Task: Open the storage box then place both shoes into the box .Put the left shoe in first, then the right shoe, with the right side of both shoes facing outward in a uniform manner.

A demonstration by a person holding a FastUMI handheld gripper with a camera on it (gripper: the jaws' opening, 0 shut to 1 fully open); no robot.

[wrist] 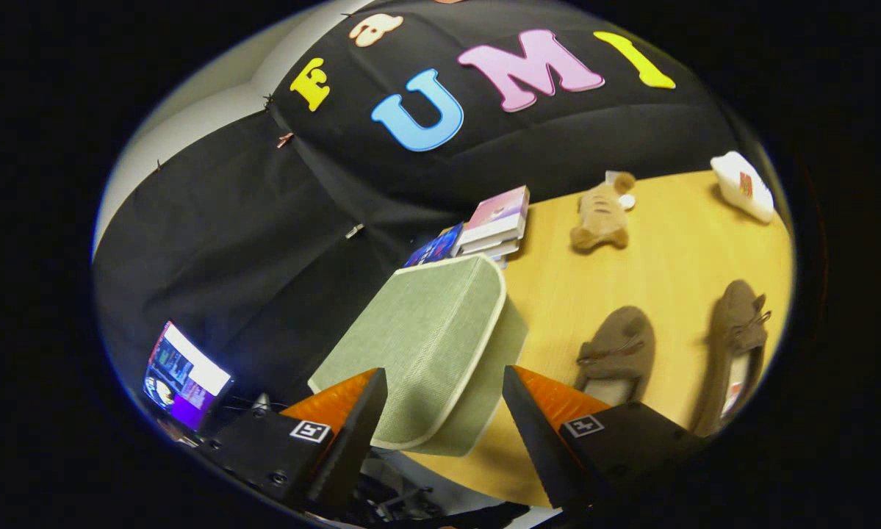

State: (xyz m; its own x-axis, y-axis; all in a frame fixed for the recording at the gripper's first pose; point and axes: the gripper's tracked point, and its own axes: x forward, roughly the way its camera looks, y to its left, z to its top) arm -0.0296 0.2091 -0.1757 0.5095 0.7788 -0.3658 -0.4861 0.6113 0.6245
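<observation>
- The storage box [429, 338], cloth-covered with its lid on, sits on the table [668, 250] just ahead of the fingers.
- It looks light and semi-stiff; the lid's piped rim seems the best hold.
- Gripper [444, 411] fingers are spread wide, holding nothing.
- Two soft shoes [620, 353] [738, 345] lie beside the box.

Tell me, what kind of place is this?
Probably a small recording booth, not a home: black cloth wall, a wooden table laid with a green storage box, two brown shoes and books. The open gripper hovers at the box.
</observation>
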